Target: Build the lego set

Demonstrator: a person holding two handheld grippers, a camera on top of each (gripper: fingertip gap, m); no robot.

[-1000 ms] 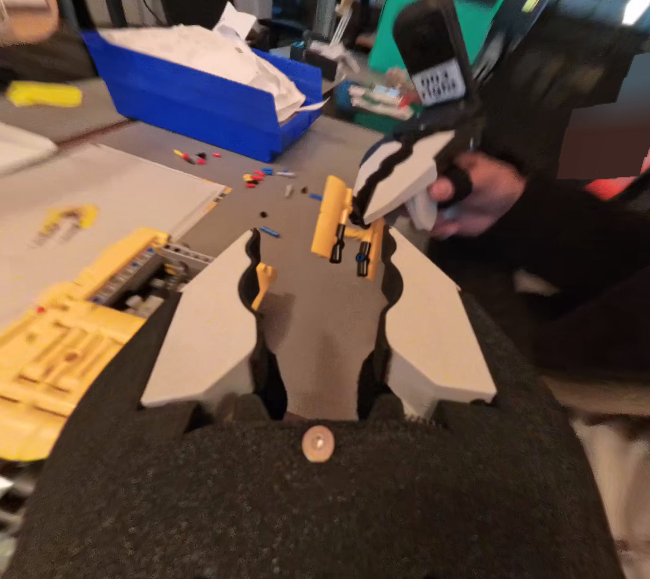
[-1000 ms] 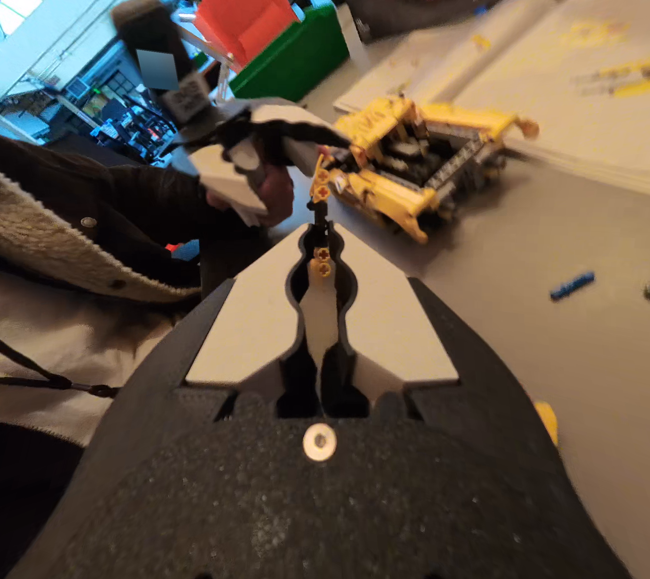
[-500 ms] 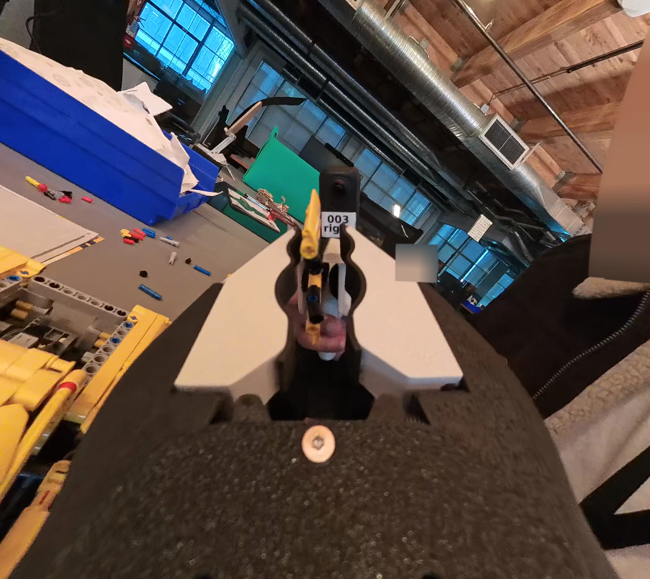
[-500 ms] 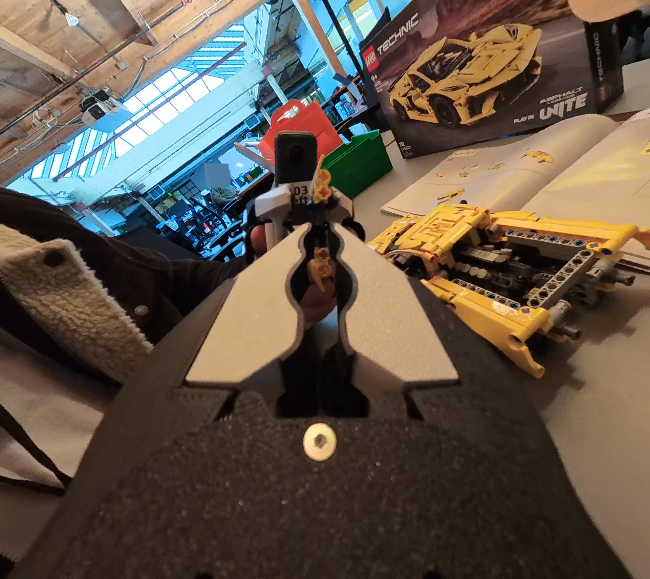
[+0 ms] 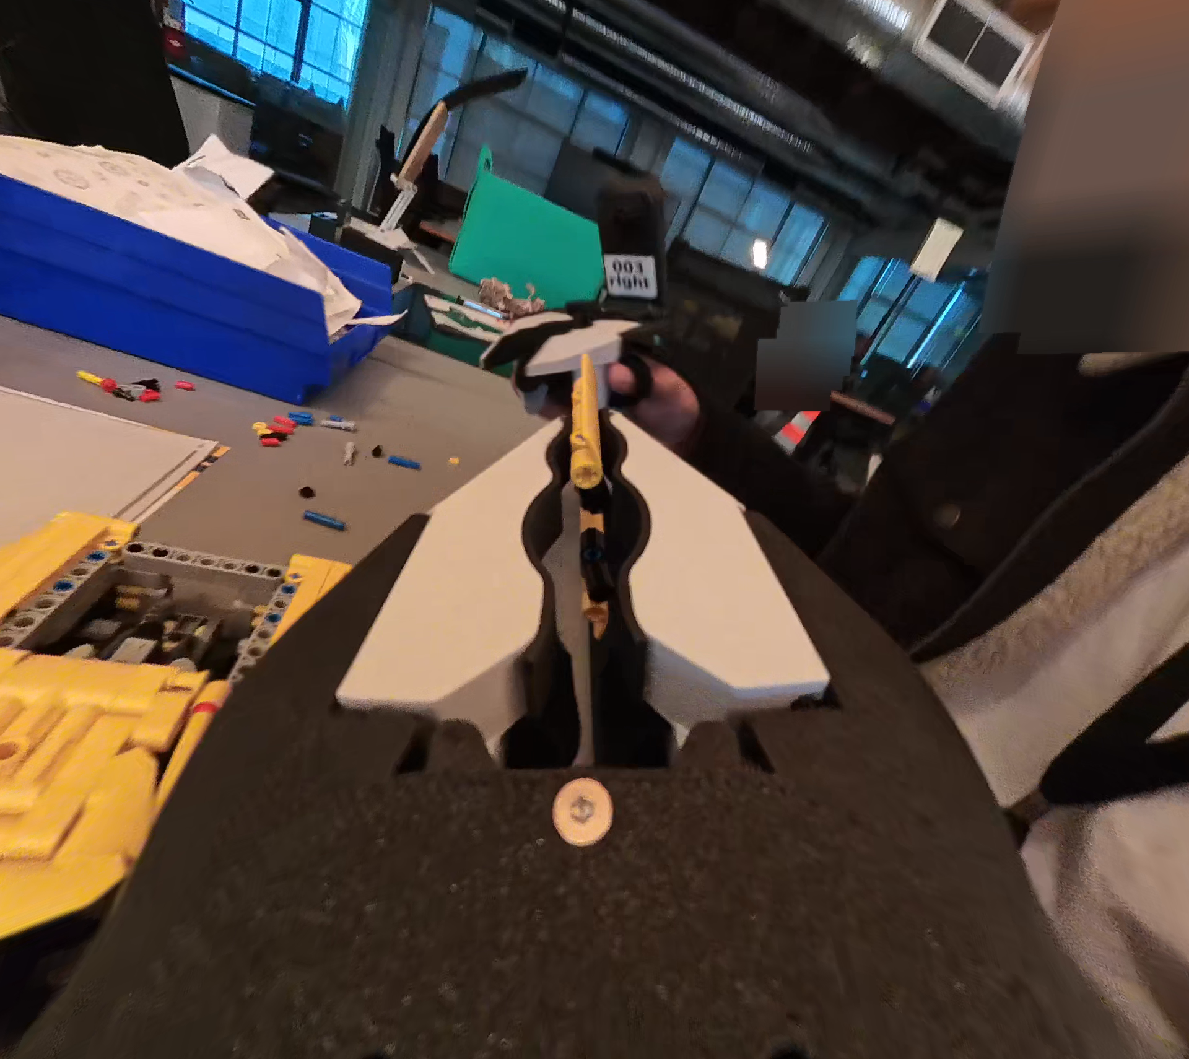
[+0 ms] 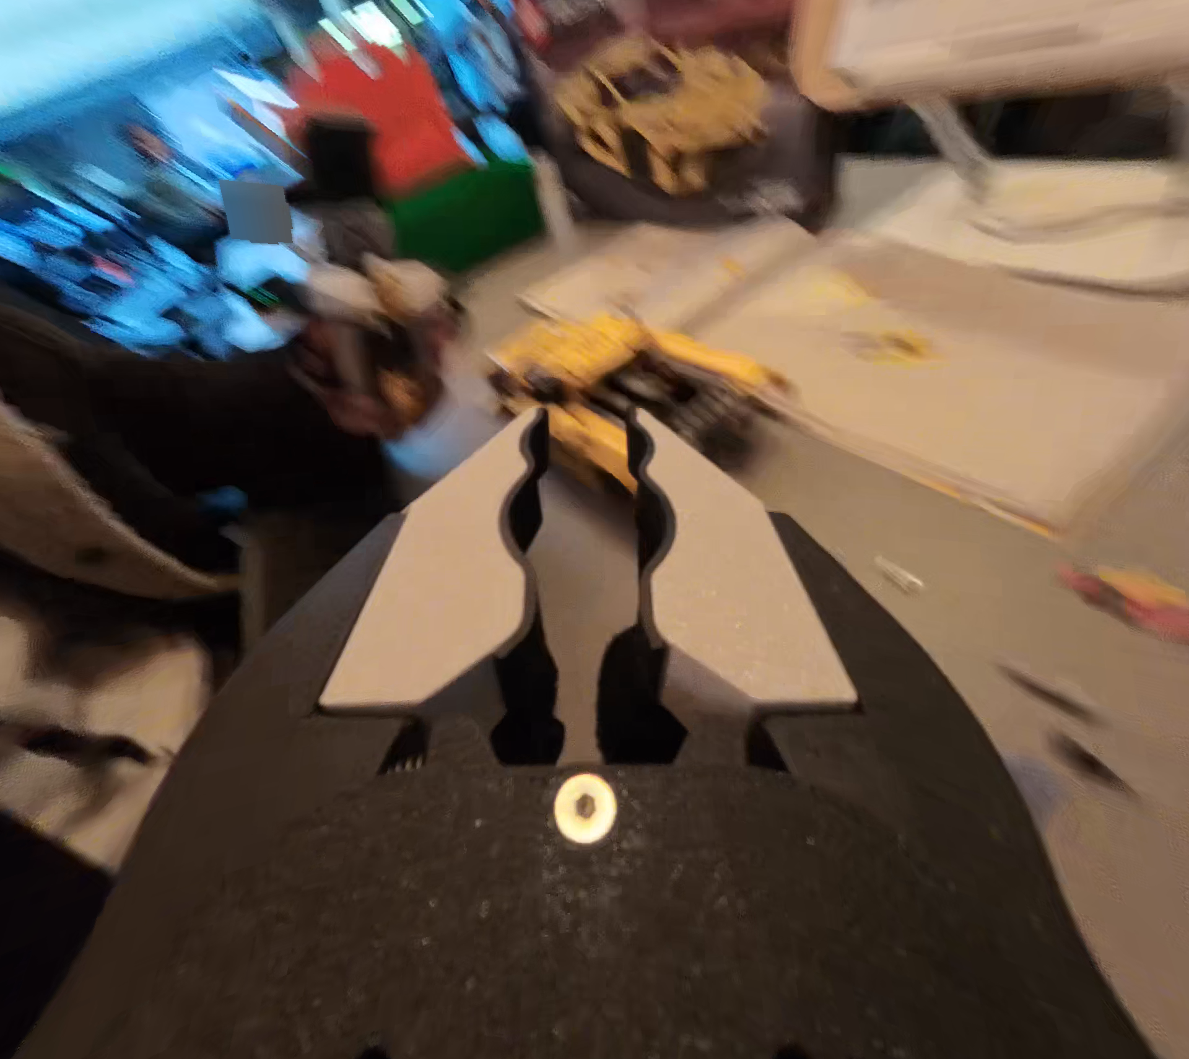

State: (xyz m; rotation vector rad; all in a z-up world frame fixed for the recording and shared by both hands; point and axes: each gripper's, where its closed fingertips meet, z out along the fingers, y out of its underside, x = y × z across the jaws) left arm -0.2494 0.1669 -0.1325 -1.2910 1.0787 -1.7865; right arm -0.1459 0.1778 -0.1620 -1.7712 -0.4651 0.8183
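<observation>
My left gripper point(image 5: 585, 424) is shut on a slim yellow and black lego sub-assembly point(image 5: 587, 449), which stands on edge between the pads and sticks out past the fingertips. My right gripper point(image 6: 585, 417) is open with nothing between its fingers; it also shows in the left wrist view point(image 5: 560, 349), just beyond the piece's far end. The right wrist view is blurred by motion. The part-built yellow car model point(image 5: 96, 700) lies on the grey table at the lower left, and also shows in the right wrist view point(image 6: 617, 359) beyond the right fingertips.
A blue bin point(image 5: 161, 288) of crumpled paper stands at the back left. Small red, blue and black loose pieces point(image 5: 322, 439) lie scattered on the table. An open instruction booklet point(image 6: 901, 359) lies beside the model. The person's jacket point(image 5: 1029, 578) fills the right. My hands' fingertips stand some 11 centimeters from each other.
The yellow and black piece passed from the right gripper to the left. The left pads closed on it, then the right jaws opened and drew back. Both views swung downward.
</observation>
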